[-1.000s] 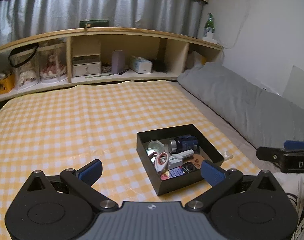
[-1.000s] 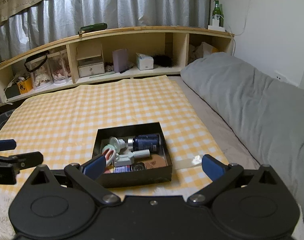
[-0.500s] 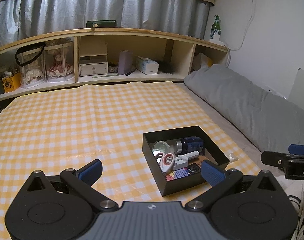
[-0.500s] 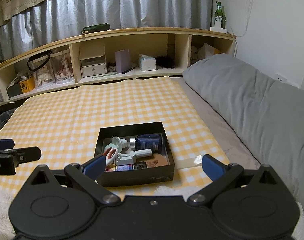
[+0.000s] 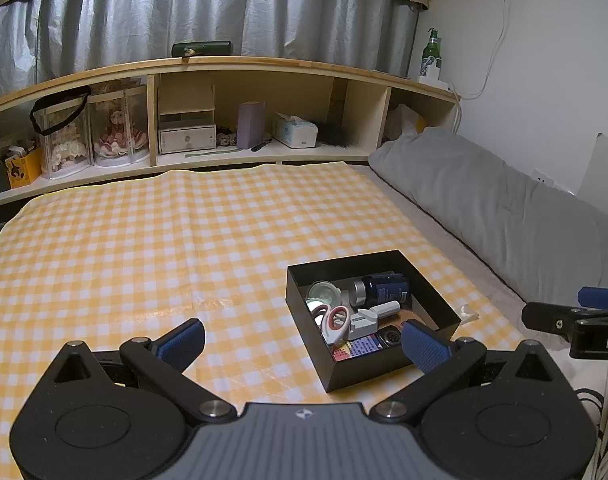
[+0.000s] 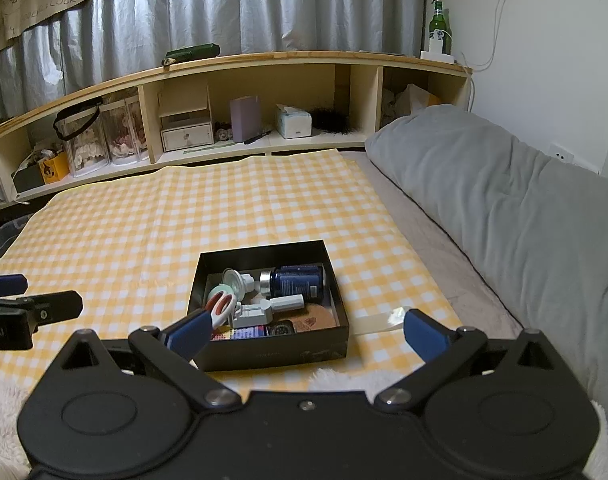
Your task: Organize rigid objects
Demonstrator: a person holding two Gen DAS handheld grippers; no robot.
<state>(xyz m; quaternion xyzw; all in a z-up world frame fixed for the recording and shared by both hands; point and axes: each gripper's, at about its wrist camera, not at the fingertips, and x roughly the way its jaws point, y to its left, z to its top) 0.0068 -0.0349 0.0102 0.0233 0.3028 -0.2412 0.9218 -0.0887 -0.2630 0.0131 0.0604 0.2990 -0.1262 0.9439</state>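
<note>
Box sitting filled, both grippers hovering empty

Box [image 6: 268, 350] is lying on the checked cloth [image 5: 143, 248], holding the loose things: scissors [image 6: 220, 307] are leaning against its near-left corner, a dark bottle [image 6: 297, 280] is lying on its side by the far wall, and a white tube [image 6: 285, 302] is resting between them. Left gripper [image 5: 302, 340] is hanging above the cloth just left of the box, jaws spread wide and holding nothing. Right gripper [image 6: 306, 330] is hanging over the box's near wall, jaws likewise wide apart and empty. A grey pillow [image 6: 504, 200] is lying well to the right of the box, and a wooden shelf [image 5: 263, 68] is running behind it.
</note>
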